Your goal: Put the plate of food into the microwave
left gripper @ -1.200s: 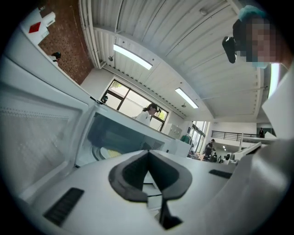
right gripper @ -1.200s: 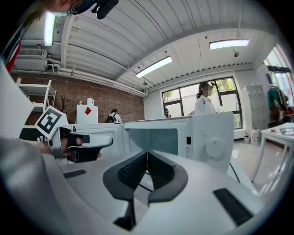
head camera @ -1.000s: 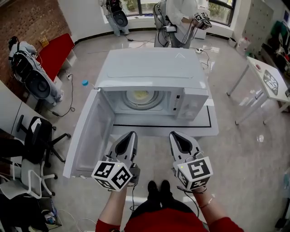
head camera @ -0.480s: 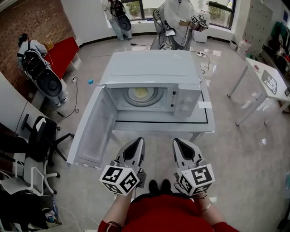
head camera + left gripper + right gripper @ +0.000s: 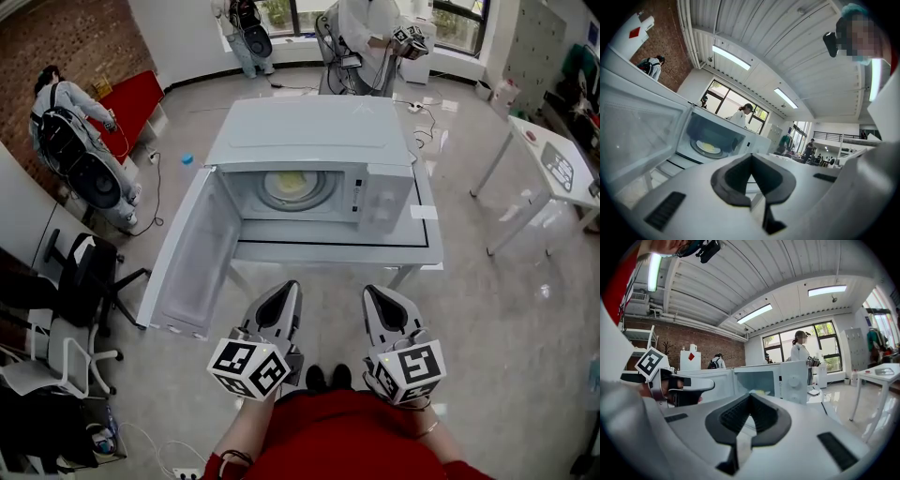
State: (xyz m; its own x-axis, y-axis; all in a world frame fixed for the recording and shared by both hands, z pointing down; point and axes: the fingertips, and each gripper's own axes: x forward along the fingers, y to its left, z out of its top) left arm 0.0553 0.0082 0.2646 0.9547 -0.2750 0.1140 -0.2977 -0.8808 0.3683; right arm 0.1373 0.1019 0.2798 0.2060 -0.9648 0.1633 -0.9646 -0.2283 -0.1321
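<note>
The white microwave (image 5: pixel 309 131) stands on a low white table (image 5: pixel 427 255), its door (image 5: pixel 192 258) swung wide open to the left. Inside on the turntable lies the plate of yellow food (image 5: pixel 292 187), which also shows as the plate (image 5: pixel 708 147) in the left gripper view. Both grippers hang in front of the table, well short of the oven. My left gripper (image 5: pixel 286 292) is shut and empty, and the left gripper (image 5: pixel 751 158) has its pads meeting in its own view. My right gripper (image 5: pixel 375 294) is likewise shut with nothing held, as the right gripper (image 5: pixel 750 398) shows.
Black office chairs (image 5: pixel 84 281) stand at the left beyond the open door. A white side table (image 5: pixel 553 164) is at the right. One person (image 5: pixel 370 37) stands behind the microwave, another person (image 5: pixel 66 122) at the far left by the brick wall.
Both grippers have drawn back from the microwave toward my body, side by side. More of the table front and floor now shows between them and the oven.
</note>
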